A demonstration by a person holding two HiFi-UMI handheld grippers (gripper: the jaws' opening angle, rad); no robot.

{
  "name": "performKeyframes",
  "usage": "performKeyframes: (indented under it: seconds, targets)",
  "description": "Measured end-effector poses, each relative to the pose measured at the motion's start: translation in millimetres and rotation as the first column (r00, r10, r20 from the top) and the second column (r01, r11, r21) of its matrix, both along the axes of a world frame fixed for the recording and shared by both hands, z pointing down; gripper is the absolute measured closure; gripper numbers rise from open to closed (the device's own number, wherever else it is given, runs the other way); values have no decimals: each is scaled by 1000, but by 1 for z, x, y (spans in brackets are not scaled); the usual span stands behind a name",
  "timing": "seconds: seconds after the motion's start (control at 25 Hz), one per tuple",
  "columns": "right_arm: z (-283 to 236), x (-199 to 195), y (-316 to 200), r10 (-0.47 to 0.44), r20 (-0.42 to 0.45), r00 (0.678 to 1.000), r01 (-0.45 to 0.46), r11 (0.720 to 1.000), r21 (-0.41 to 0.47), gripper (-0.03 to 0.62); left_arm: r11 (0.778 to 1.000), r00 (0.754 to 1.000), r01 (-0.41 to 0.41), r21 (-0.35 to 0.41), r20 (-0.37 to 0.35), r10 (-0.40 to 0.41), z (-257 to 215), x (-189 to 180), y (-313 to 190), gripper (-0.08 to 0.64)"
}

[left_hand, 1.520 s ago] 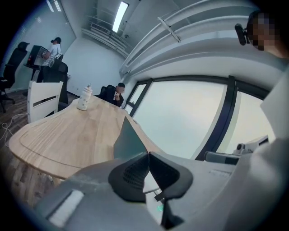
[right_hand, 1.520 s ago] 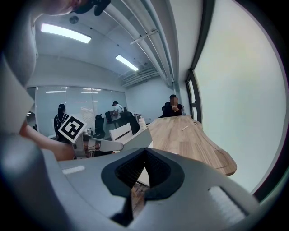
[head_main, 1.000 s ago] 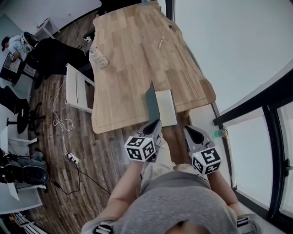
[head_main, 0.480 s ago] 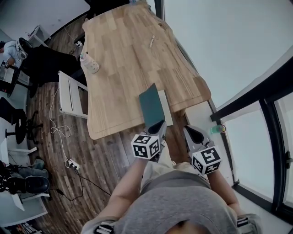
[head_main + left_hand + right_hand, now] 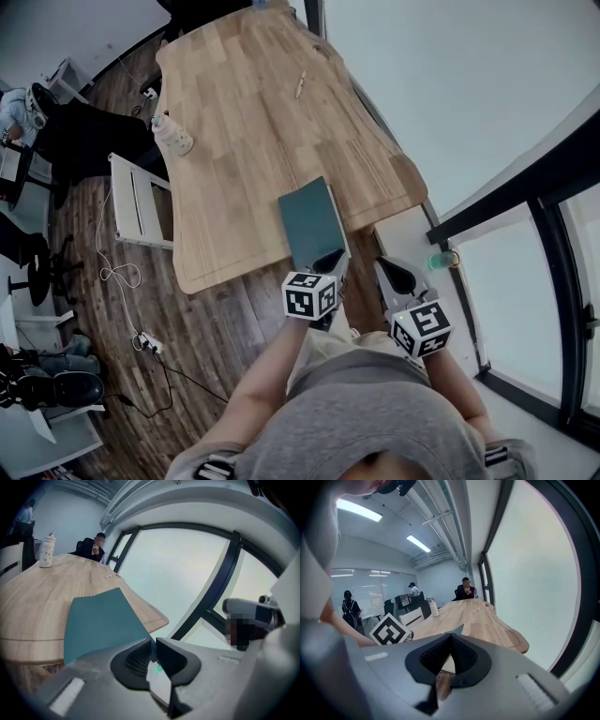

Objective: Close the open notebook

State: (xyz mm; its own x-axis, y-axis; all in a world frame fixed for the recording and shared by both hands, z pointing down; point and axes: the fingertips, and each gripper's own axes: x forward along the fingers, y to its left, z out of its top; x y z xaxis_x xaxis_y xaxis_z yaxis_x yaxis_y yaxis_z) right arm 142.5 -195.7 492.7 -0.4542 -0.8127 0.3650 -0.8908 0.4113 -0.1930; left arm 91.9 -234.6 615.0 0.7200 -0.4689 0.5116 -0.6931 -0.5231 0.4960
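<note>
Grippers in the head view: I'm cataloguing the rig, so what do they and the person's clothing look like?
Both the left gripper and right gripper are grey, black inside the jaws. Each carries a white cube printed with black square markers. No cables show. The person wears a grey top.

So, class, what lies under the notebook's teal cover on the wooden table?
Under the nearly closed teal cover, only a pale sliver of page shows, in the right gripper view. The rest of the pages, and anything written on them, are covered.
</note>
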Motion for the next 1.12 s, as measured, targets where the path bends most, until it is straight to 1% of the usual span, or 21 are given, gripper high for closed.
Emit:
performKeyframes:
  seconds: [0.4, 0.68, 0.88, 1.0, 1.12]
  targets:
    - [3, -2, -5, 4, 3, 1000, -4, 1000, -8, 591, 998, 996, -37, -44, 73, 40, 30, 15, 0, 520]
    - [4, 1, -6, 13, 1, 1000, -13, 1000, -11, 591, 996, 992, -62, -63, 105, 69, 43, 20, -1, 517]
    - [3, -2, -6, 7, 4, 1000, -7, 1000, -6, 591, 996, 992, -62, -64, 102, 68, 44, 20, 0, 515]
    - [1, -2, -6, 2, 4, 1000, -2, 1000, -2, 591, 995, 994, -73, -63, 79, 78, 39, 22, 3, 505]
    - [-1, -2, -3, -4, 6, 1000, 4, 1000, 2, 591, 996, 995, -73, -50, 70, 76, 32, 23, 5, 474]
